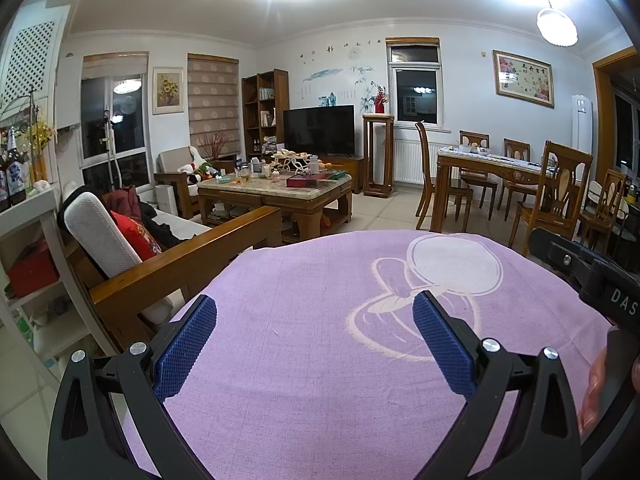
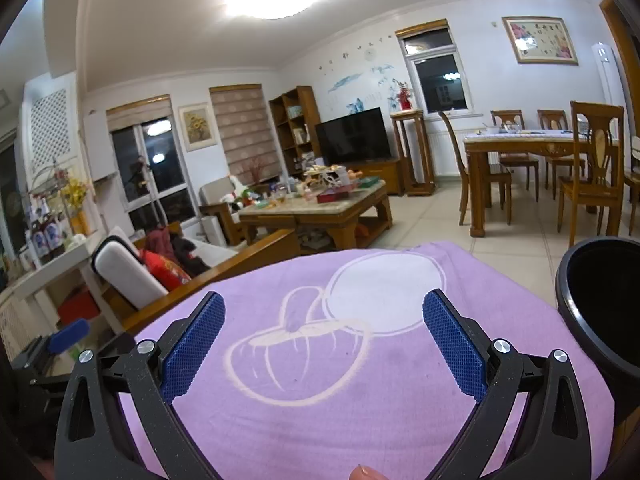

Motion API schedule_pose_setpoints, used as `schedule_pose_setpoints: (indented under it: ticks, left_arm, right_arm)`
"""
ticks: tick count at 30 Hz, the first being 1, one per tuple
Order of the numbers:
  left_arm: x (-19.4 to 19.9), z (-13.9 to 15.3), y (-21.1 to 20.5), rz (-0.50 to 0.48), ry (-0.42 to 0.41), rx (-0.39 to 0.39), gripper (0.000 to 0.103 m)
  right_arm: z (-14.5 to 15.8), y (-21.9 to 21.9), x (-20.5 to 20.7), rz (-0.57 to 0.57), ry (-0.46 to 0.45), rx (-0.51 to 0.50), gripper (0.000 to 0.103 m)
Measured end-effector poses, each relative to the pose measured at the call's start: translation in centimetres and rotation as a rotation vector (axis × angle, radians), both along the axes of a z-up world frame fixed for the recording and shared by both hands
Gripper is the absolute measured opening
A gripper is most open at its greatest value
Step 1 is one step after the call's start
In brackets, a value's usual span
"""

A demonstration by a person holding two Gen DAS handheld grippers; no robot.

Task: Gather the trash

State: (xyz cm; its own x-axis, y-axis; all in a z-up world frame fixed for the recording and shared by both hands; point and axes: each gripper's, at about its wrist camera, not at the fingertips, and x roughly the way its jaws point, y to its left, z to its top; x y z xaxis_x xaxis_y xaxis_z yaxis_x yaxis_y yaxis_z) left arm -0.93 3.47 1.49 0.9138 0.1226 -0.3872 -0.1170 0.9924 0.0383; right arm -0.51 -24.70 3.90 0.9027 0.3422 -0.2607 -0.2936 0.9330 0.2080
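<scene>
Hovering over a purple cloth (image 1: 304, 360) with a pale cartoon print, the left gripper (image 1: 315, 316) has its blue-padded fingers (image 1: 186, 344) spread wide apart with nothing between them. The right gripper (image 2: 323, 314) hangs over the same cloth (image 2: 360, 400), likewise spread wide and empty. In the left wrist view, part of the right gripper's black body (image 1: 592, 276) shows at the cloth's right edge, with fingertips of a hand (image 1: 596, 392) just below it. In the right wrist view, one blue pad of the left gripper (image 2: 66, 336) appears off the cloth's left edge, and a fingertip (image 2: 366, 474) pokes in at the bottom.

A black bin (image 2: 600, 304) with a dark open mouth stands just beside the cloth's right edge. No piece of trash can be made out on the cloth itself. Well beyond its far edge, a wooden coffee table (image 1: 276, 192) is crowded with small items too small to identify. A wooden sofa arm (image 1: 192, 248) runs along the cloth's left far corner, and a dining table (image 1: 492, 168) with chairs stands to the right.
</scene>
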Motion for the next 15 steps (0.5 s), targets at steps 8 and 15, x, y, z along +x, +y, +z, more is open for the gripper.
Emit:
schedule_pose_setpoints:
  ticks: [8, 15]
  left_arm:
    - [0.01, 0.02, -0.03, -0.002, -0.001, 0.002, 0.098]
    - [-0.02, -0.01, -0.08, -0.001, 0.000, 0.000, 0.098]
  right_arm:
    - [-0.23, -0.02, -0.39, -0.007, 0.010, 0.017, 0.098]
    - [-0.07, -0.05, -0.31, -0.009, 0.012, 0.017, 0.098]
